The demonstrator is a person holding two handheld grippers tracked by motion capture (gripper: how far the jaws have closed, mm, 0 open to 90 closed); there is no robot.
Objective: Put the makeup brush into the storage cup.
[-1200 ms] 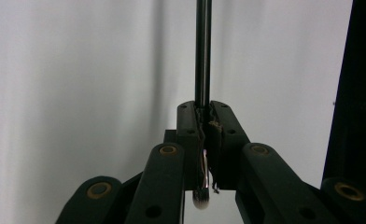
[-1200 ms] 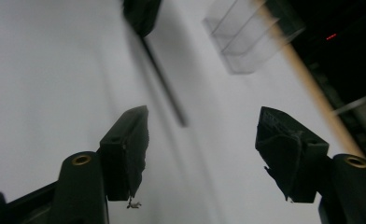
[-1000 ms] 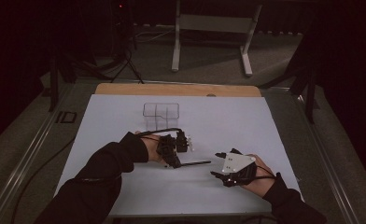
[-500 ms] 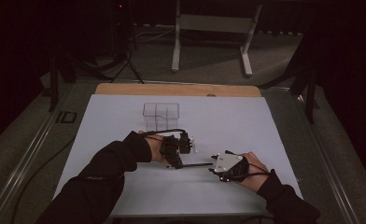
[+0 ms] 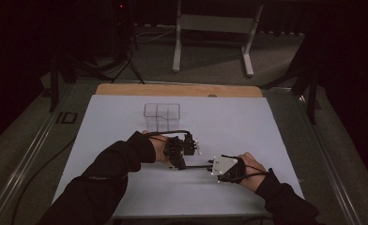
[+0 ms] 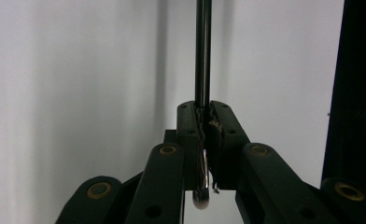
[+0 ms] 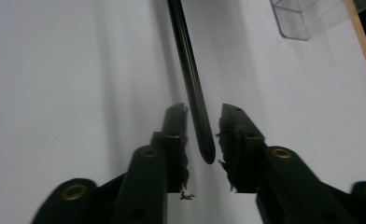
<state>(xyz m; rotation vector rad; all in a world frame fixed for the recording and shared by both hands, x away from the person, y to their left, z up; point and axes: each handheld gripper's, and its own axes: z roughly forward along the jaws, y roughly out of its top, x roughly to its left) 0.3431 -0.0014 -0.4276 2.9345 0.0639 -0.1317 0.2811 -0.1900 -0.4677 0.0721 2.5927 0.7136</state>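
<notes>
A slim black brush (image 6: 202, 46) runs straight away from my left gripper (image 6: 203, 105), whose jaws are shut on it near its bristle end. In the high view the left gripper (image 5: 181, 158) sits at mid-table and the brush handle (image 5: 196, 166) points right, toward the right gripper (image 5: 210, 167). In the right gripper view the rounded end of the brush handle (image 7: 193, 84) lies between the jaws of my right gripper (image 7: 203, 109), which stands open with a gap on both sides of the handle.
A clear plastic box with compartments (image 5: 162, 115) stands behind the left hand, and its corner (image 7: 307, 16) appears in the right gripper view. A white sheet (image 5: 248, 126) covers the table, with a wooden strip (image 5: 177, 90) along its far edge.
My right gripper has moved left across the sheet until its jaws straddle the free end of the brush handle. The left gripper has kept its hold and barely shifted.
</notes>
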